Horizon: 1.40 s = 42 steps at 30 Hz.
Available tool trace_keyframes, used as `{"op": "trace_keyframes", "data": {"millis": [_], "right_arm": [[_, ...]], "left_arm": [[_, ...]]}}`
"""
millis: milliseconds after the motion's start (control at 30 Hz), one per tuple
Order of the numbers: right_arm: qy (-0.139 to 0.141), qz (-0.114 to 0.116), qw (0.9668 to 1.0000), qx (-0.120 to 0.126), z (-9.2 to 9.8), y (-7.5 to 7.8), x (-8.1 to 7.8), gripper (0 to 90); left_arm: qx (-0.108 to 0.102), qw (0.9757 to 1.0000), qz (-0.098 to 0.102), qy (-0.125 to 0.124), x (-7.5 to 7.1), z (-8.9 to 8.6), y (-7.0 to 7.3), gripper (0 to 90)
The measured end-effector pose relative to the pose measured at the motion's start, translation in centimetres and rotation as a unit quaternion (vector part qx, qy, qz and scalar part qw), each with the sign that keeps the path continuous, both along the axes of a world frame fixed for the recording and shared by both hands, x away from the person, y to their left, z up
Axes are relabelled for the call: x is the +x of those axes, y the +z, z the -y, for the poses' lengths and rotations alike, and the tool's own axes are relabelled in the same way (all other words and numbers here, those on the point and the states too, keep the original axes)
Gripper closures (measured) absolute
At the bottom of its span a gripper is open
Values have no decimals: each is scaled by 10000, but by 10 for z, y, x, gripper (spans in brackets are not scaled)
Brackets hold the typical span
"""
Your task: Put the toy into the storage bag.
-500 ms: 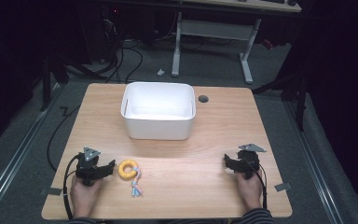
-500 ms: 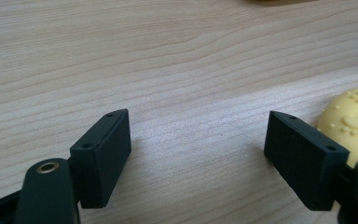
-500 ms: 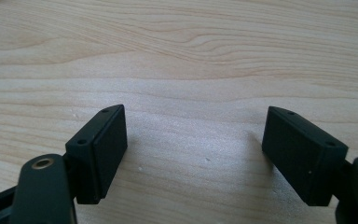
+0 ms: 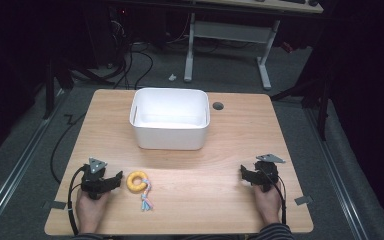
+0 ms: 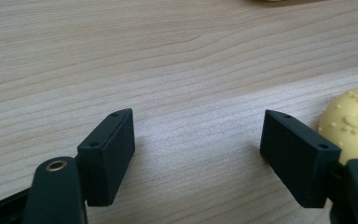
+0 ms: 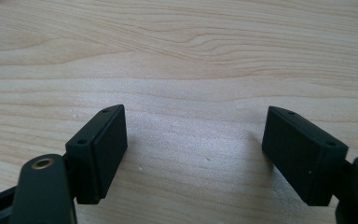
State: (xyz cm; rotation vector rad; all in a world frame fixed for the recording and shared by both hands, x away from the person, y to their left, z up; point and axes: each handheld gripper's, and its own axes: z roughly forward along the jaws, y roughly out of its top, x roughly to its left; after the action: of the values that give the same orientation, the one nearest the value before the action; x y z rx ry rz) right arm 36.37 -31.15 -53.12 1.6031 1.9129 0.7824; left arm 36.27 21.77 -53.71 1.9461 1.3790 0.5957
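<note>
Reaching is the step in hand: left gripper [image 4: 114, 181], jaws apart and empty, sits just beside the yellow knobbly rubber ring toy [image 4: 137, 181] with its pastel rope tail on the light wooden table [image 4: 230, 170], so next it must straddle the ring and close.

High view looking down on the table [image 4: 220, 165], gripper views skimming close (same wood surface)
</note>
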Motion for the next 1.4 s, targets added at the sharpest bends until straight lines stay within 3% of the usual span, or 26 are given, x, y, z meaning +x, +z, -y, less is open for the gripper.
{"op": "trace_keyframes", "data": {"millis": [1000, 1167, 1400], "right_arm": [[210, -8, 9998, 26, -5, 0, -1, 222], [218, -19, 9998, 25, -5, 0, -1, 222], [229, -20, 9997, 23, -5, 0, -1, 222]], "left_arm": [[33, 9998, -112, -151, 3, 4, 0, 149], [117, 9994, -279, -176, 5, 5, 4, 171], [-62, 9987, -367, -346, 5, 6, 14, 188]]}}
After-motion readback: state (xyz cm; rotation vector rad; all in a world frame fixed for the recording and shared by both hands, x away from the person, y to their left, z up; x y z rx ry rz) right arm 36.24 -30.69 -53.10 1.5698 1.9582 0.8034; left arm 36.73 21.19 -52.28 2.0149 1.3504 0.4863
